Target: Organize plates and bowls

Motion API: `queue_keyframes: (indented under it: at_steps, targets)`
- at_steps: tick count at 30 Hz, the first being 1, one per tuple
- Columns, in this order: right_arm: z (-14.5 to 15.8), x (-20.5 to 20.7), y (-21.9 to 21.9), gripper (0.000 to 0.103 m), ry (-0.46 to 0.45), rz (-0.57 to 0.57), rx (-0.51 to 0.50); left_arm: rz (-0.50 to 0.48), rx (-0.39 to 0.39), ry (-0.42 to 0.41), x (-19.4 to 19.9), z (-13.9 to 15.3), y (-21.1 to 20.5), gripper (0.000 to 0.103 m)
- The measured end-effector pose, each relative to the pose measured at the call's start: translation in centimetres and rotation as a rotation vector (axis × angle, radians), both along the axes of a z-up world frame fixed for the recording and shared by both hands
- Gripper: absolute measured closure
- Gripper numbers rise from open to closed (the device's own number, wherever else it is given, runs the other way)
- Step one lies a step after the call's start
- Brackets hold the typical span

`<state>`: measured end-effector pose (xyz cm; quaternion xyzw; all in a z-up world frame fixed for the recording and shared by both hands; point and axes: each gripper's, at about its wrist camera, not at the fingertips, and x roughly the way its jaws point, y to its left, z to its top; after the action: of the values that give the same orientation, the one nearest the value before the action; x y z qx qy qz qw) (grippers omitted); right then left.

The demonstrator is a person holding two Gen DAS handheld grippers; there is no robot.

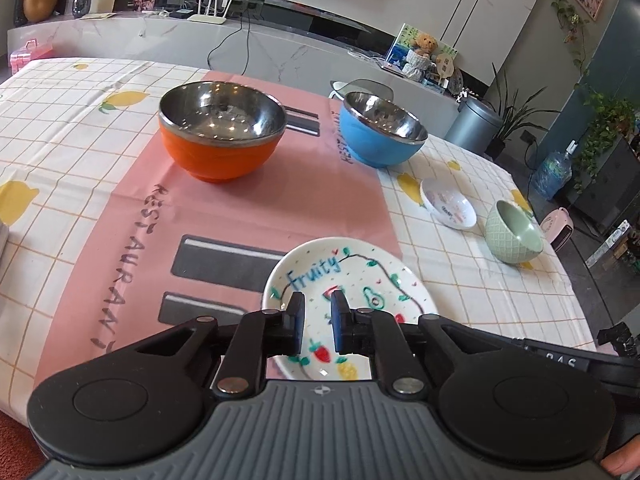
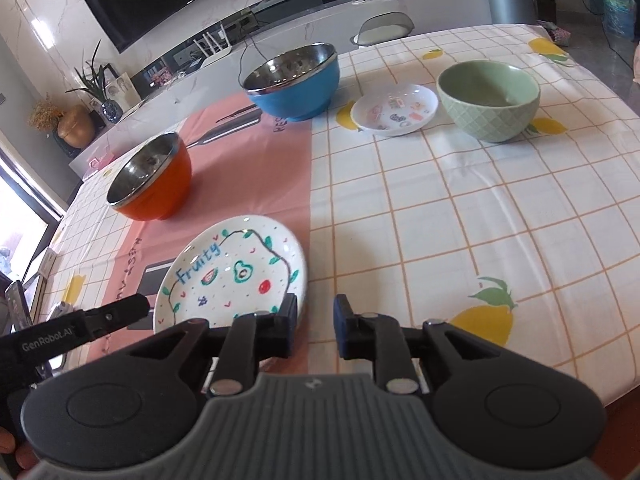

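A white "Fruity" plate (image 1: 340, 276) (image 2: 236, 268) lies on the pink mat near the table's front. My left gripper (image 1: 317, 304) hovers over its near part, jaws slightly apart and empty. My right gripper (image 2: 316, 312) is open and empty, just right of the plate's near rim. An orange steel-lined bowl (image 1: 220, 136) (image 2: 152, 176) and a blue one (image 1: 380, 132) (image 2: 292, 80) stand farther back. A small white patterned dish (image 1: 448, 204) (image 2: 396, 114) and a green ceramic bowl (image 1: 514, 232) (image 2: 488, 98) sit at the right.
The table wears a checked lemon tablecloth (image 2: 460, 220) with a pink placemat (image 1: 240, 216). The left gripper's body (image 2: 60, 336) shows at the right wrist view's left edge. A chair back (image 2: 386, 28) stands behind the far table edge.
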<state>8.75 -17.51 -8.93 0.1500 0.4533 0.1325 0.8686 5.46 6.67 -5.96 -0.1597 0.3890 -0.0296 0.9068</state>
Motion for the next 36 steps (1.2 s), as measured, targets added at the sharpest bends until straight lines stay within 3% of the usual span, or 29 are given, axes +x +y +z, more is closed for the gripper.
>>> queue_keyframes:
  at_steps: [3, 6, 14, 23, 32, 36]
  targets:
    - [-0.2, 0.9, -1.1, 0.081, 0.002, -0.05, -0.013, -0.032, -0.015, -0.02, 1.7, 0.9, -1.4, 0.088]
    - [-0.2, 1.9, -2.3, 0.068, -0.001, -0.111, -0.034, -0.062, -0.04, -0.017, 3.5, 1.4, -2.9, 0.088]
    - [-0.6, 5.0, -5.0, 0.063, -0.015, -0.24, -0.012, -0.109, -0.096, 0.031, 8.2, 1.0, -6.3, 0.082]
    - [-1.1, 9.1, -5.7, 0.063, -0.032, -0.339, 0.091, -0.062, -0.163, 0.052, 14.0, -0.2, -7.7, 0.075]
    - [-3.1, 12.6, -6.1, 0.065, -0.001, -0.442, 0.175, -0.096, -0.134, 0.087, 18.3, -2.3, -10.0, 0.075]
    - [-4.1, 13.8, -6.3, 0.072, 0.015, -0.47, 0.19, -0.1, -0.118, 0.104, 19.7, -3.1, -10.4, 0.075]
